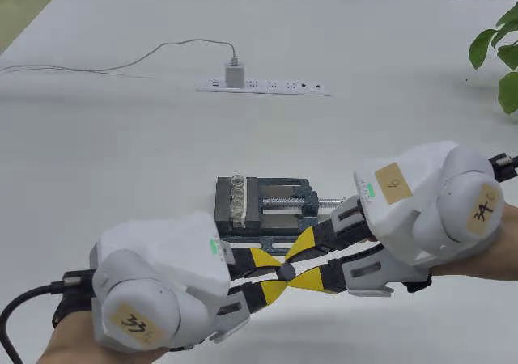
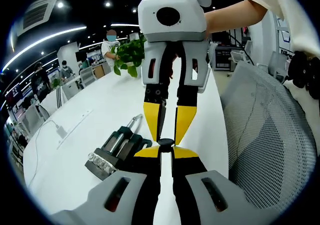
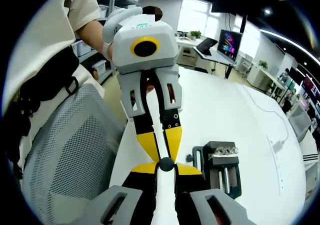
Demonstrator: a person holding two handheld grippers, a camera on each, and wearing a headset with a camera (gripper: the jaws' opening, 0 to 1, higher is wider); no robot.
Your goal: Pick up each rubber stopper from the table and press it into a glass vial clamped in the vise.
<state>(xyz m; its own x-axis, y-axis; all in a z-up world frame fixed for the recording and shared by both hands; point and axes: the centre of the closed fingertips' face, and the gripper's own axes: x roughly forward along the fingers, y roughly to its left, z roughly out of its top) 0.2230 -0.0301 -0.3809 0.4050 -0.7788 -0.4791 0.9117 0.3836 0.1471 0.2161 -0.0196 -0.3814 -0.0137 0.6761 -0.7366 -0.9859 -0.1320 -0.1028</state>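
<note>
A small dark rubber stopper (image 1: 285, 271) hangs above the table's near edge, where the yellow fingertips of both grippers meet. My left gripper (image 1: 279, 274) comes in from the lower left and my right gripper (image 1: 291, 268) from the right; each pair of jaws narrows onto the stopper. In the left gripper view the stopper (image 2: 166, 142) sits at my own tips (image 2: 166, 151), with the right gripper (image 2: 167, 134) reaching down from above. The right gripper view shows the stopper (image 3: 166, 164) the same way. Just behind stands a dark vise (image 1: 271, 214) clamping a row of glass vials (image 1: 237, 194).
A white power strip (image 1: 263, 86) with a charger and cable lies far back on the white table. Plant leaves (image 1: 502, 52) reach in at the right edge. A grey mesh chair (image 2: 270, 135) stands beside the table on the person's side.
</note>
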